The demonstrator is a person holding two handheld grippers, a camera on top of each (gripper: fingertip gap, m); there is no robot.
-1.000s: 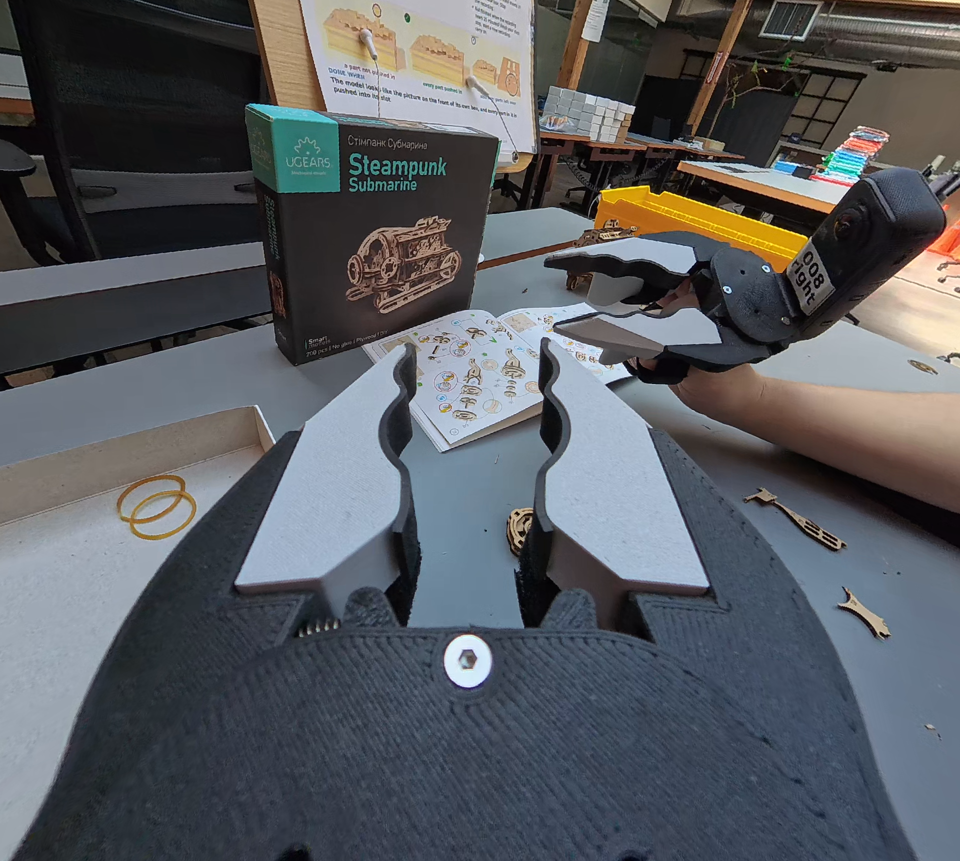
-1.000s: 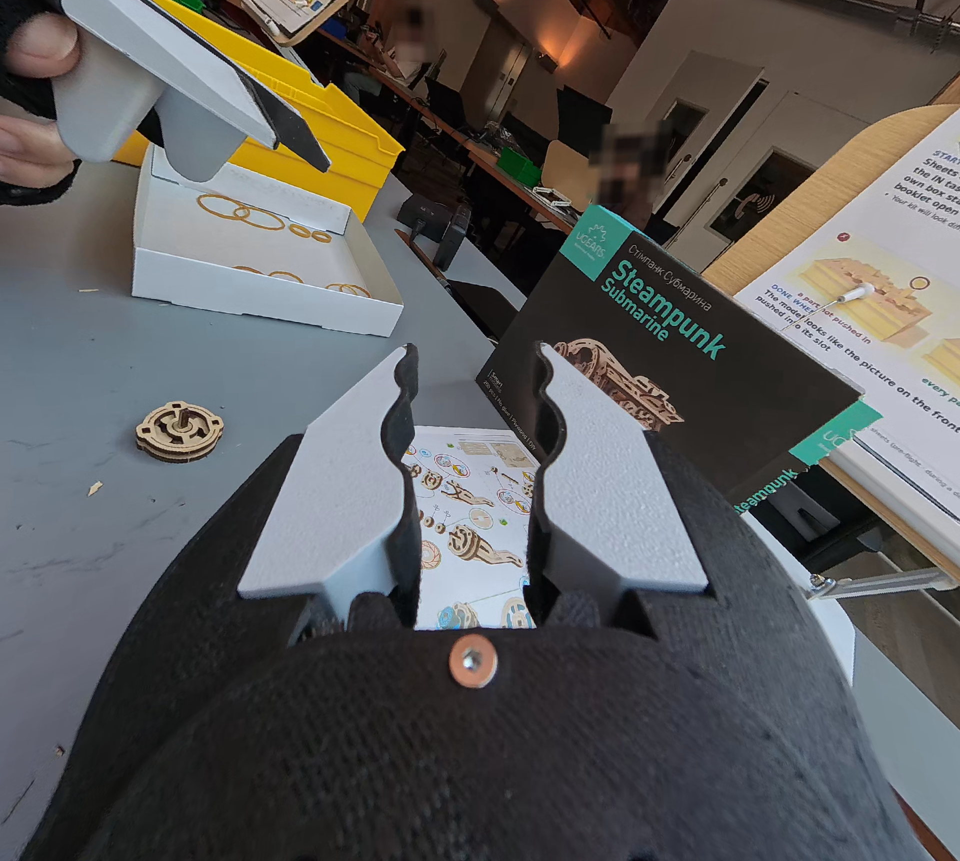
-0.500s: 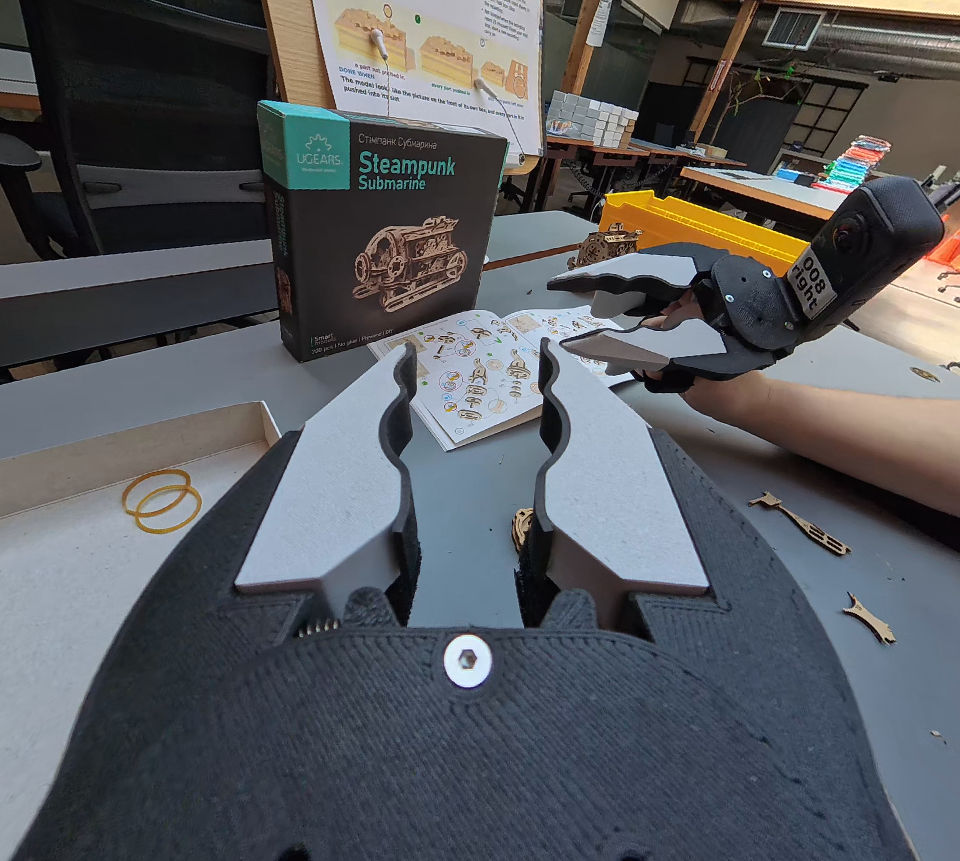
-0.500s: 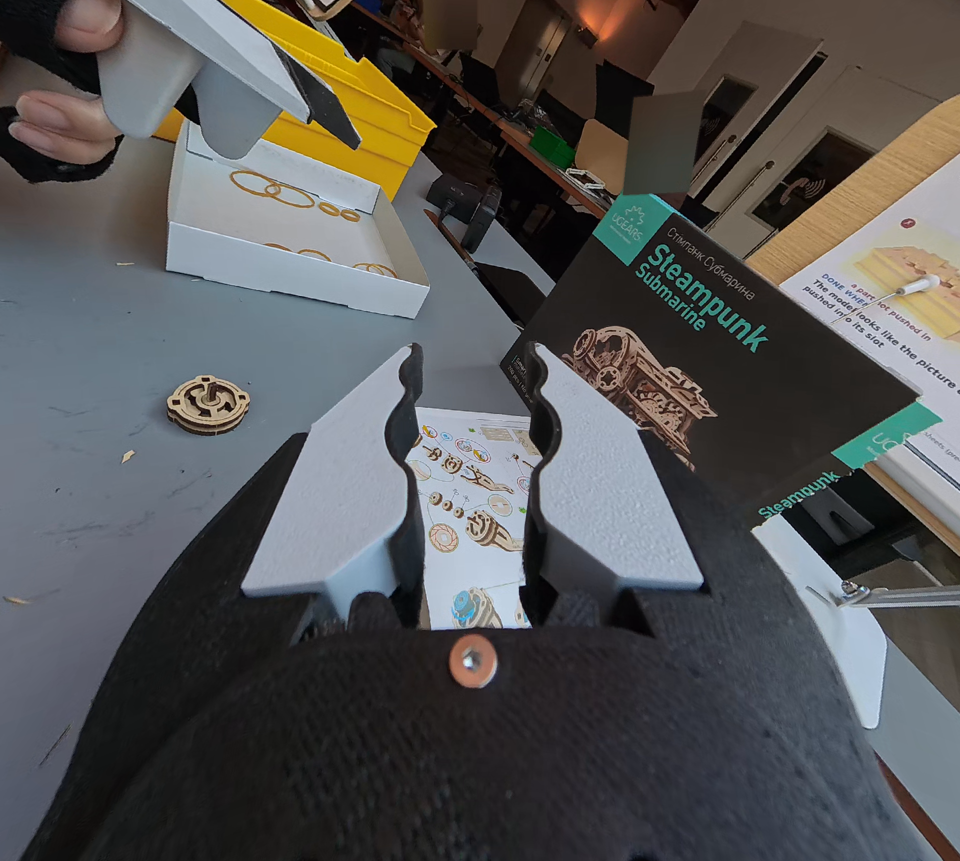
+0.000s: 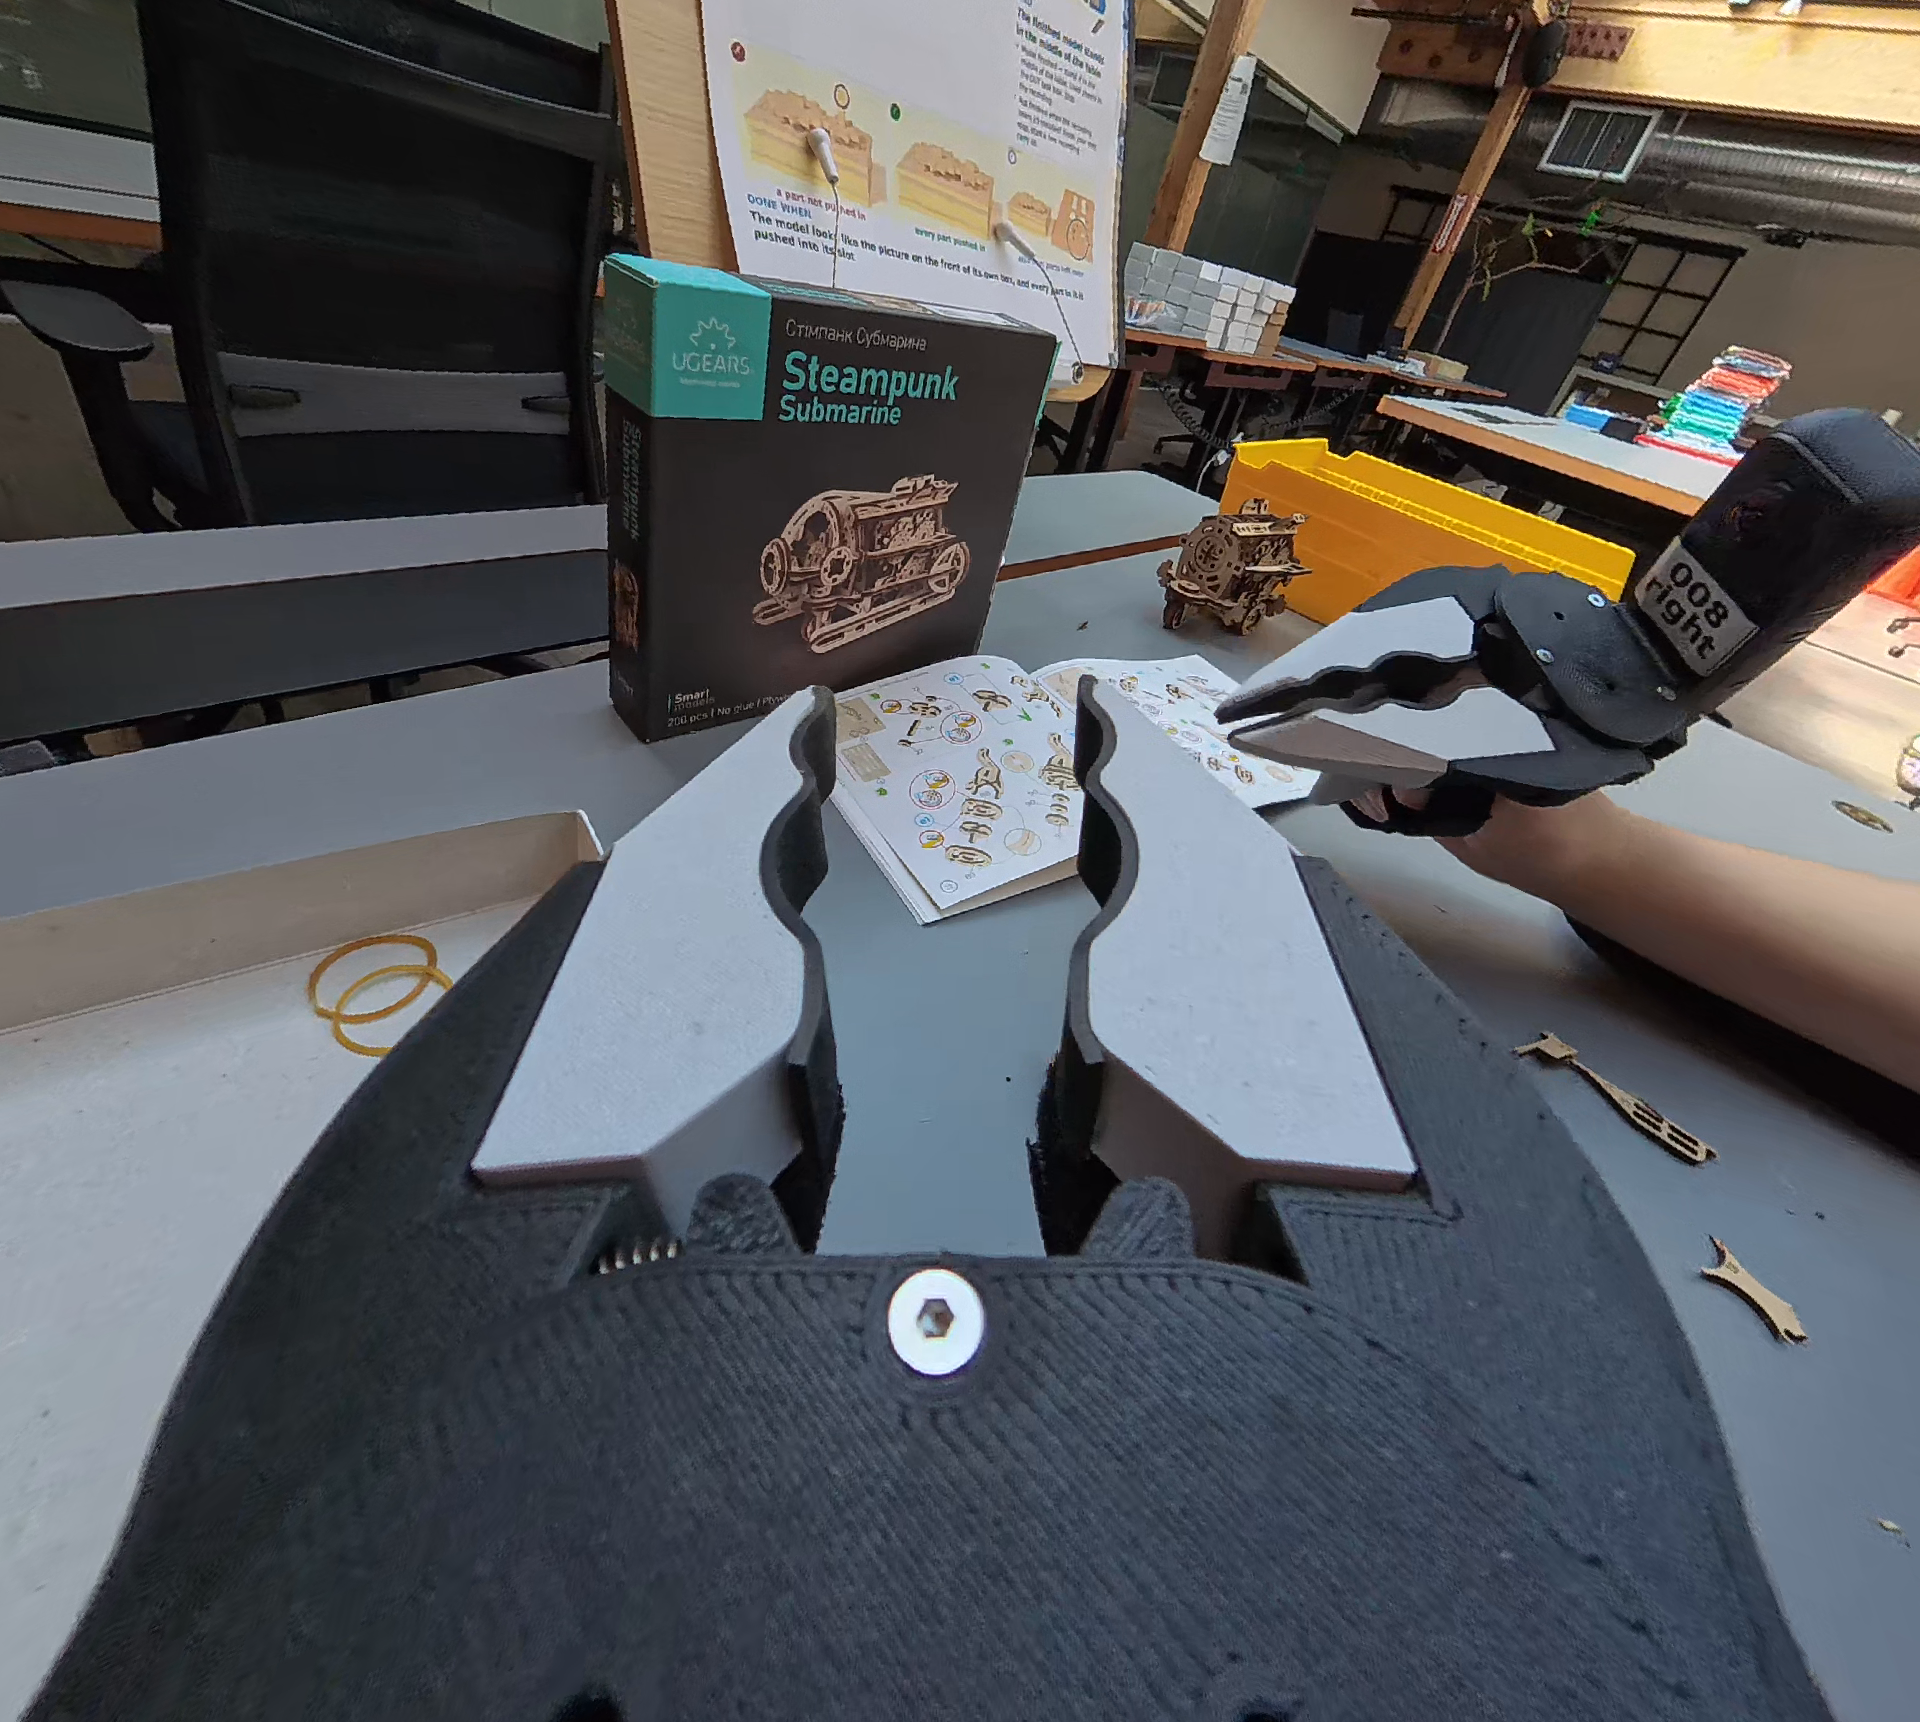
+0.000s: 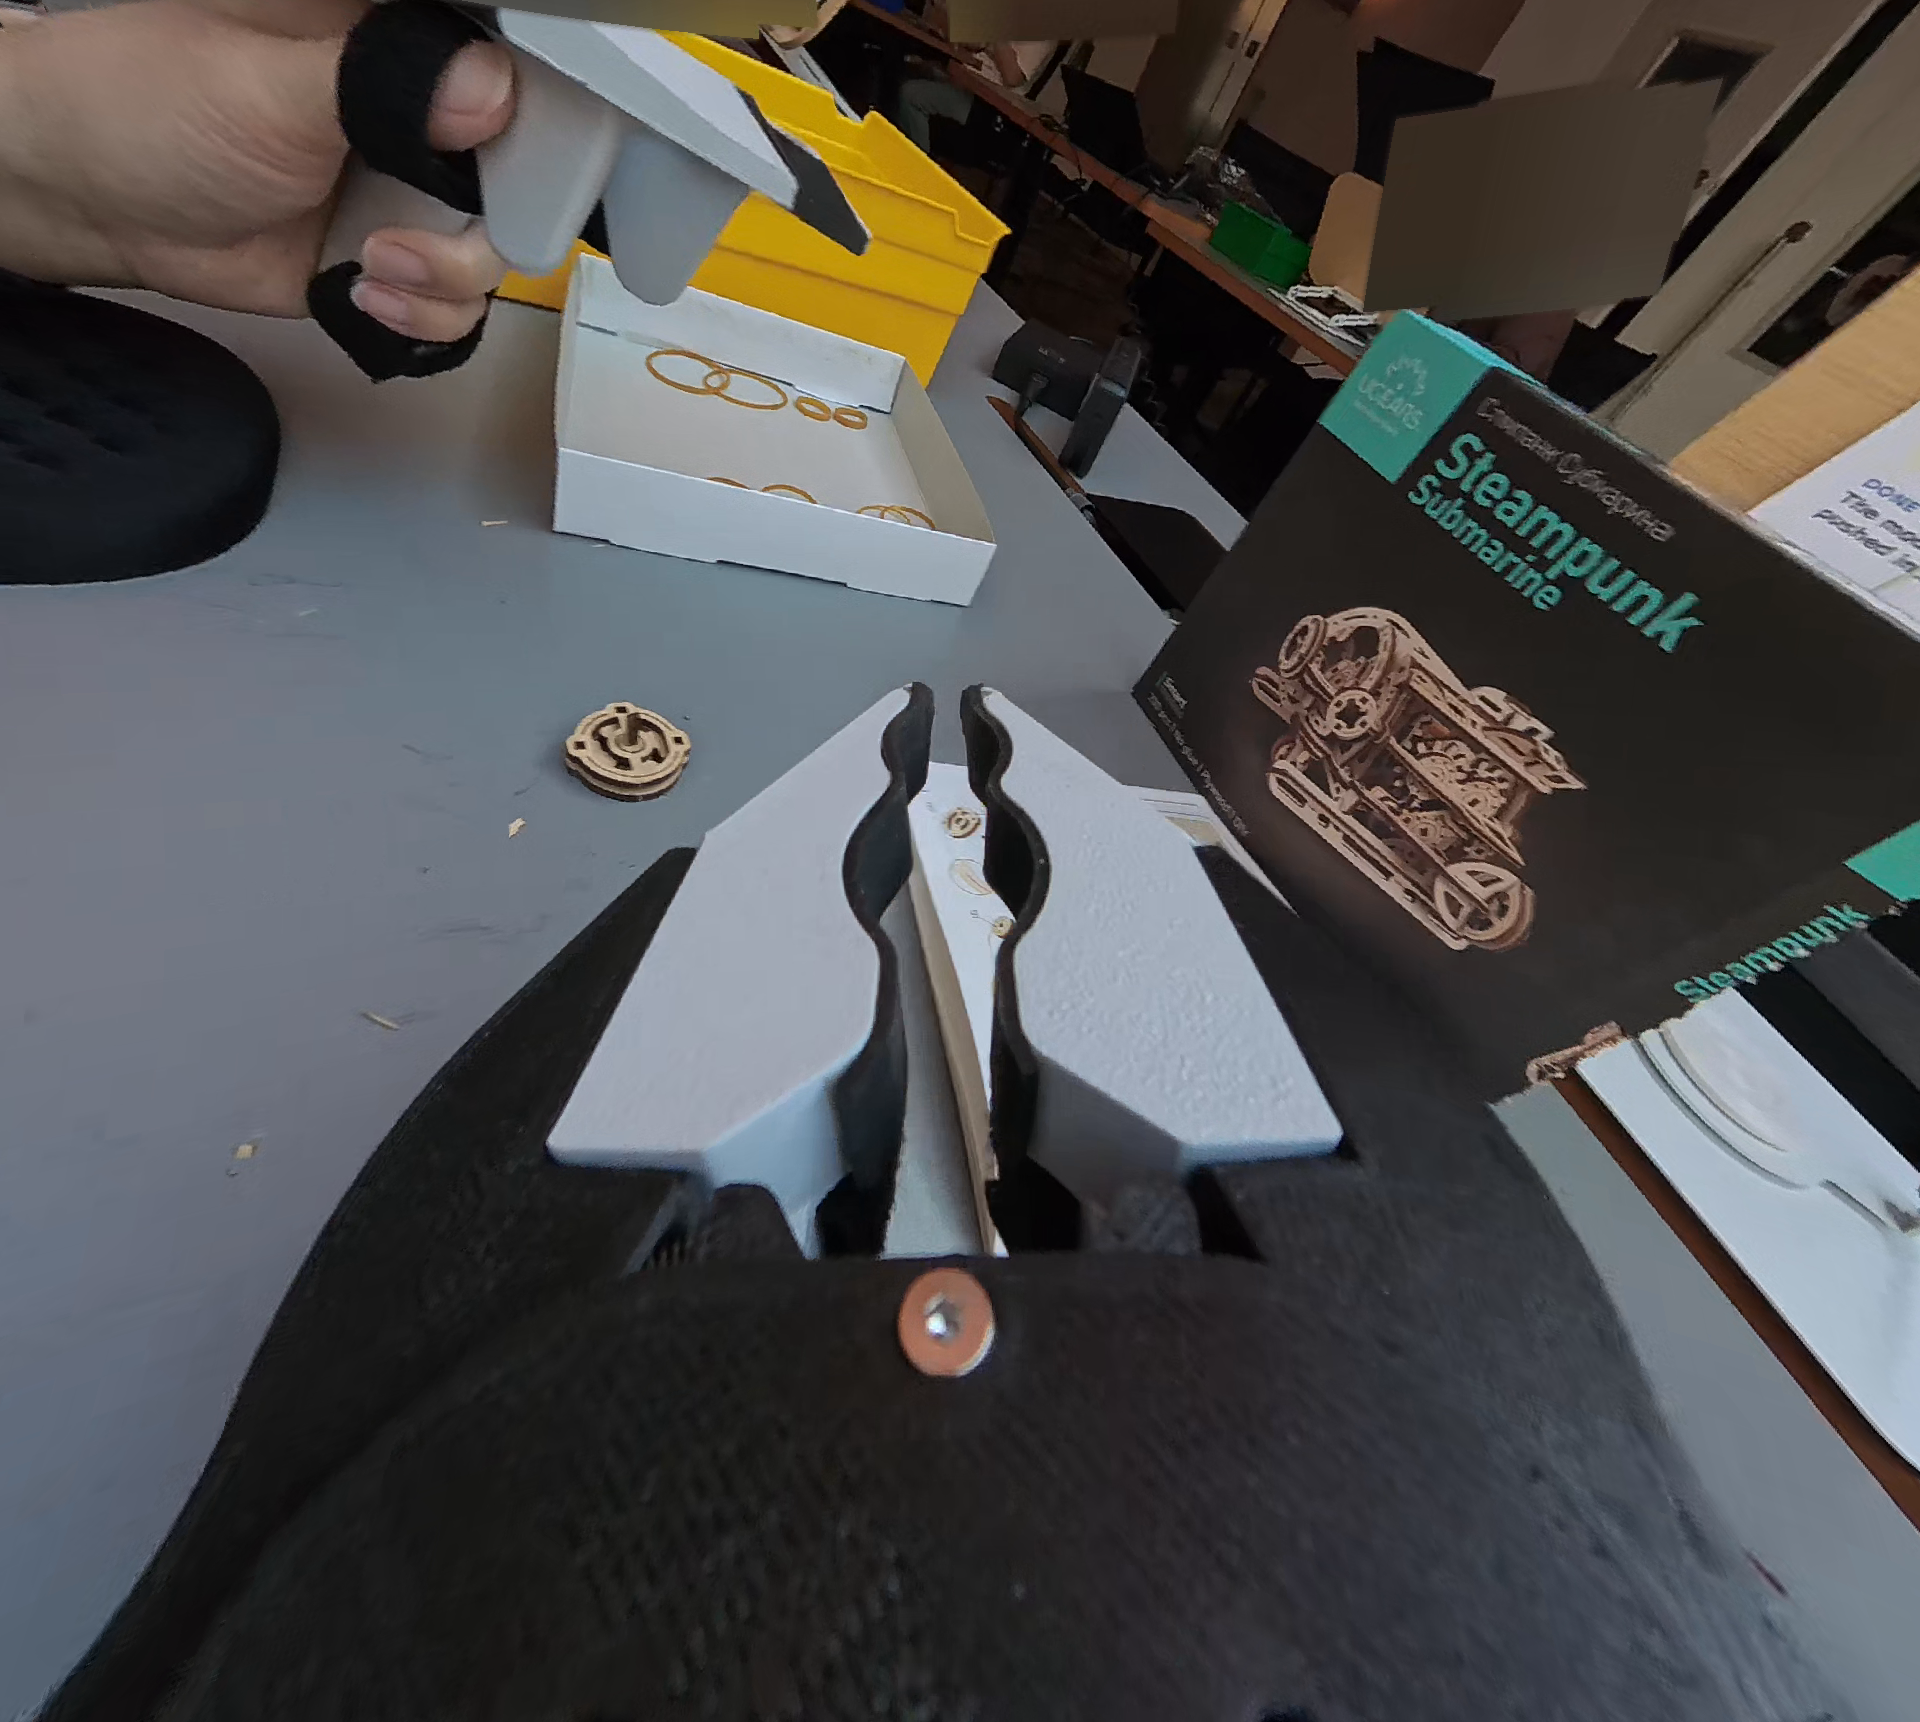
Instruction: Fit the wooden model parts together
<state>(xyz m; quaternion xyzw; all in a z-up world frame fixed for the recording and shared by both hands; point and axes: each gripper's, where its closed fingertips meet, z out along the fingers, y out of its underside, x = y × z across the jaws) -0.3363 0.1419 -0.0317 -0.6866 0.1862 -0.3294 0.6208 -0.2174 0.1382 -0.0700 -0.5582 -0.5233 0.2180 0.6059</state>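
Left wrist view looks along the left claw, whose two grey fingers stand wide apart with nothing between them, held above a grey counter. Just past the fingertips an instruction booklet lies open and flat on the counter. Behind the booklet a dark kit box with a teal corner stands upright, and behind the box a wooden board carries a printed instruction sheet. To the right, the right claw points leftward over the booklet's right page, held by a person's hand. Its fingertips are nearly together, with only a narrow gap between them. A partly built wooden model stands farther back on the counter, just in front of a yellow bin. Two small flat wooden pieces lie loose on the counter at the right. At the left, a shallow white tray holds yellow rubber bands.

Right wrist view shows the right claw almost closed; the booklet's edge shows in the narrow gap between its fingers, but whether the pads grip it cannot be told. A round layered wooden part lies alone on the counter, left of the fingertips and well apart from both claws. Beyond it sits the white tray with rubber bands, and the left claw hangs above the tray's near corner, held in a hand. The kit box stands at the right.
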